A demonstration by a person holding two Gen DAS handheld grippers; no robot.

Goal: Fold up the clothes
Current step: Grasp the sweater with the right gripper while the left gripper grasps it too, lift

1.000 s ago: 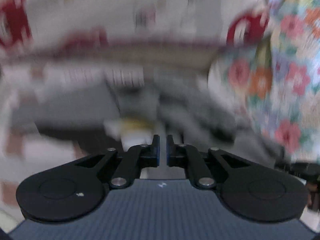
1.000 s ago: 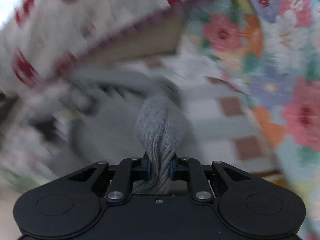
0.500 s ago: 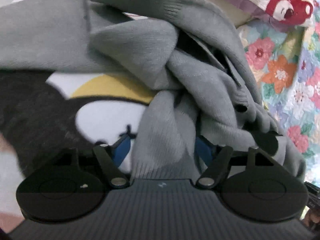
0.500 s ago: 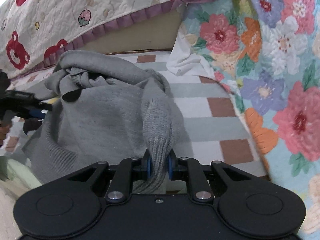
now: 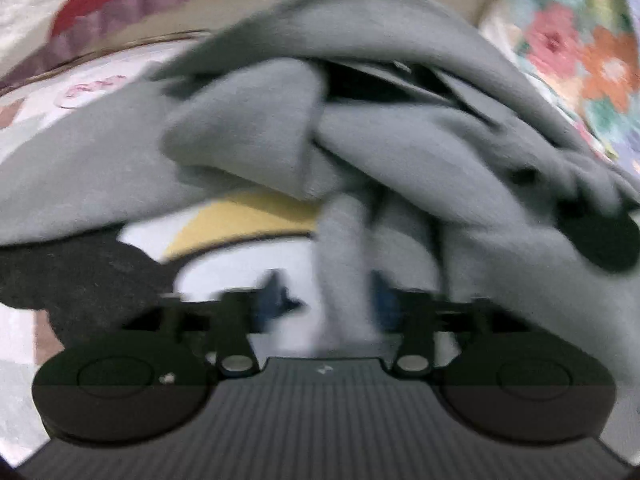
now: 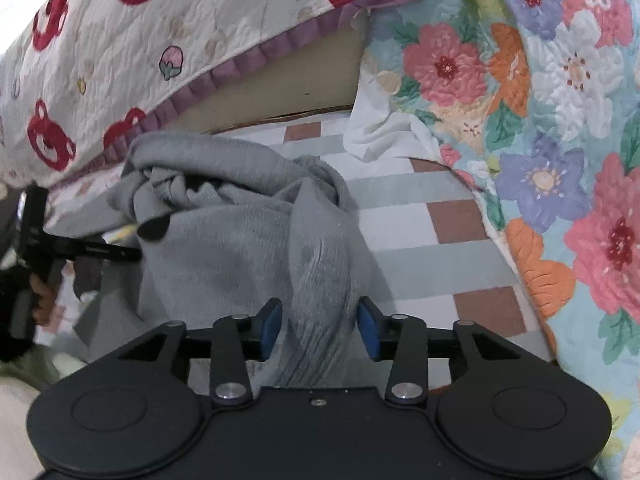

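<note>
We see the grey sweater bunched mid-frame on the checked mat; no fold made yet. Our right gripper stands wide, fabric loose between its pads. Our left gripper also stands apart around a hanging fold.

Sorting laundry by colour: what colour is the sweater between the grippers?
Plain grey knit sweater, clearest in the right wrist view.

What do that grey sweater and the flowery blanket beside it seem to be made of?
The grey sweater looks like soft knitted yarn, perhaps wool or cotton: its cuff shows fine ribbing and the body a fuzzy matte nap. The flowery blanket looks like quilted printed cotton, puffy between stitched lines.
</note>
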